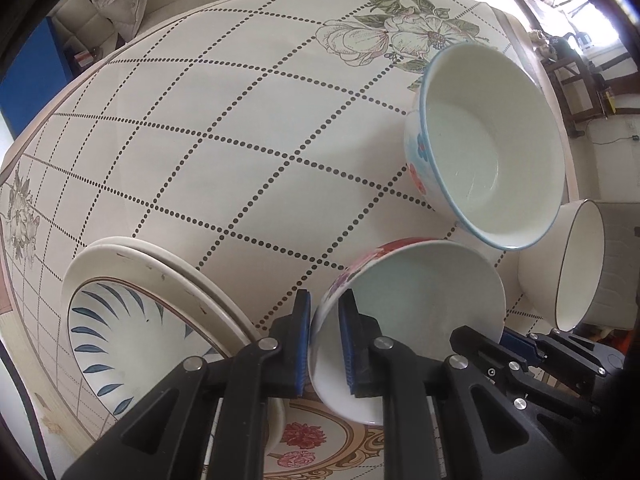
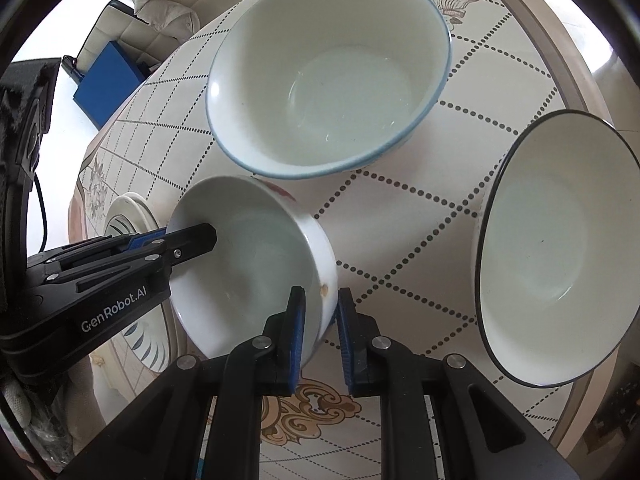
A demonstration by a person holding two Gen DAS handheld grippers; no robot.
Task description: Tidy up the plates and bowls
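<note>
above the tablecloth (image 1: 224,128), both hand-held grippers (image 1: 324,312) (image 2: 322,304) clamp opposite rims of the floral bowl (image 1: 420,296).

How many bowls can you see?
3: flowered bowl held by both grippers; blue-rimmed bowl behind it on the table; dark-rimmed bowl at right. None seem hidden.

Floral-sided bowl (image 1: 420,304): white interior, clamped at opposite rim points, raised and tilted. Blue-rimmed bowl (image 1: 488,148): upright on tablecloth, empty. Dark-rimmed bowl (image 2: 560,248): empty, at table edge. Two stacked plates (image 1: 132,312): blue leaf pattern.
</note>
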